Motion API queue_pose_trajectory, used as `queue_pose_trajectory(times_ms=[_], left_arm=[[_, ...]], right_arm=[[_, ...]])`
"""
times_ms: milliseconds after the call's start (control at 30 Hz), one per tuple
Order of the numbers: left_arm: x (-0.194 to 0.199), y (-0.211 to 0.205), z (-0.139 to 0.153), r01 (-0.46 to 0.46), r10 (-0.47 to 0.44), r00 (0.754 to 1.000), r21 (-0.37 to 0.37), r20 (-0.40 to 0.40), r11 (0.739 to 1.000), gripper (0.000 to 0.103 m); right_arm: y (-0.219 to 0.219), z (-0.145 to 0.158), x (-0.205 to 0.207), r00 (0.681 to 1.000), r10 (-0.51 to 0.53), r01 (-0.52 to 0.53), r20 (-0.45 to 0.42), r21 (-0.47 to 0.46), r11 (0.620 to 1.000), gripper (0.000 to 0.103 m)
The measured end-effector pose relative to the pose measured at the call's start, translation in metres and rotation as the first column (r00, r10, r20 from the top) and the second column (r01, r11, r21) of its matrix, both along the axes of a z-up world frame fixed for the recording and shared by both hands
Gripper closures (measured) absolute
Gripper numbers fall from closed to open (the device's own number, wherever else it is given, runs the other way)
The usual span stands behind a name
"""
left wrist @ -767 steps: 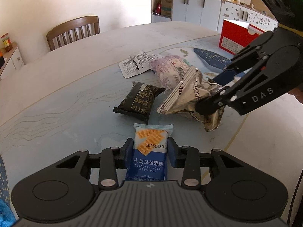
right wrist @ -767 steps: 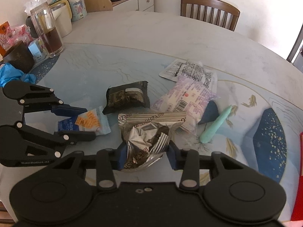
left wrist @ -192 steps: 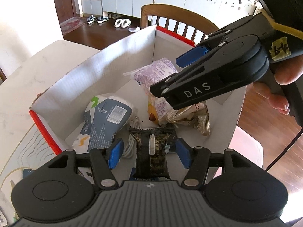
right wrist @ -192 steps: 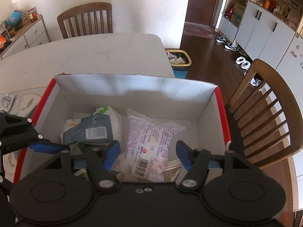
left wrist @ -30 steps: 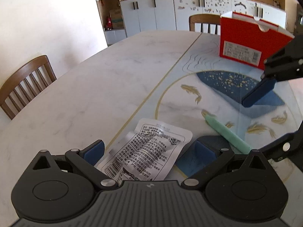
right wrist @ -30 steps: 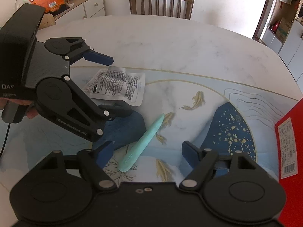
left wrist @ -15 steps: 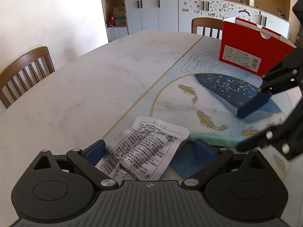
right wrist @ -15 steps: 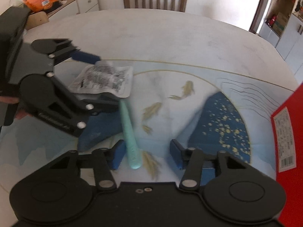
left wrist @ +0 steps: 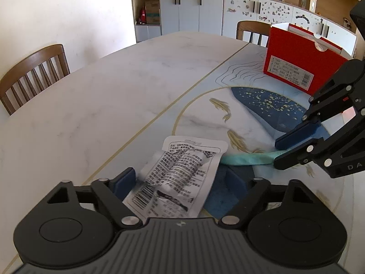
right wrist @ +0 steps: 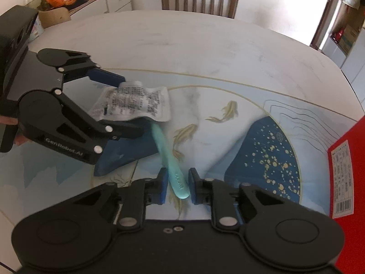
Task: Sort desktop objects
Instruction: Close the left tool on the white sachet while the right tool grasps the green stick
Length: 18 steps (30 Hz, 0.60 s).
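Black tongs [right wrist: 176,186] with blue pads [right wrist: 162,185], silver screws.

Marble table [left wrist: 102,105] lies open; red box [left wrist: 296,66] blocks far right.

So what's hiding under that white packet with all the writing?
One end of the green stick slips under the white packet. The table with its painted dark blue patch lies beneath too. The rest is covered, so anything else there cannot be seen.
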<state>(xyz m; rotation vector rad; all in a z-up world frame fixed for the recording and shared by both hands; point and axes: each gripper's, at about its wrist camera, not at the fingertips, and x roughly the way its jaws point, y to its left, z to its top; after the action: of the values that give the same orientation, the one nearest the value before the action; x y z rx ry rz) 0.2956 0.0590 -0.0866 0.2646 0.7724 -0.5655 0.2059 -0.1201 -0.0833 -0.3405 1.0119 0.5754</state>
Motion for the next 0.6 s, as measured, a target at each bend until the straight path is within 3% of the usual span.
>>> queue_pose_trajectory(times_ms=[133, 600], left_arm=[[-0.002, -0.002, 0.002, -0.007, 0.007, 1.0, 0.002, 0.0, 1.0, 0.032], [-0.011, -0.006, 0.01, -0.109, 0.109, 0.994, -0.001, -0.029, 0.994, 0.035]], right_arm=[[0.0, 0.001, -0.002, 1.0, 0.002, -0.002, 0.007, 0.003, 1.0, 0.088], [-0.022, 0.017, -0.01, 0.998, -0.058, 0.056, 0.034, 0.045, 0.997, 0.089]])
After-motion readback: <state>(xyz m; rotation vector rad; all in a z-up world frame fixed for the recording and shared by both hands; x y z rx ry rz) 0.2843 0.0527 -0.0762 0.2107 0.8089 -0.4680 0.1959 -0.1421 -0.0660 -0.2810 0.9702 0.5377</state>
